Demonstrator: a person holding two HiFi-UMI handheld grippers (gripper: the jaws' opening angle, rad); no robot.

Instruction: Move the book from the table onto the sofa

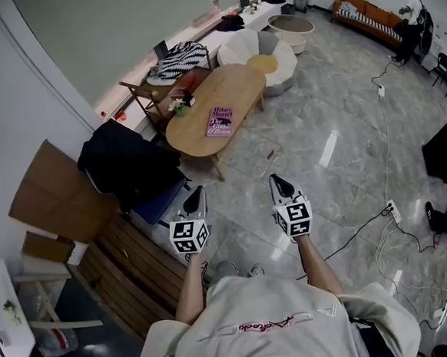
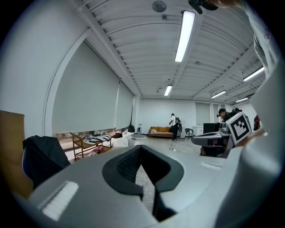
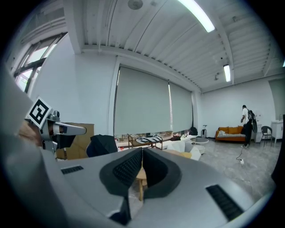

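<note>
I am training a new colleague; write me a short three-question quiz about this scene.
1. True or false: the book lies on the oval wooden table.
2. The left gripper and right gripper are: A) both shut, empty; B) both open; C) holding the book.
3. Which colour is the sofa by the far wall?
Key: 1 true; 2 A; 3 orange.

Book (image 1: 220, 122) on table (image 1: 235, 87), chair (image 1: 170, 69) just L of it, sofa (image 1: 366, 15) far back R.
</note>
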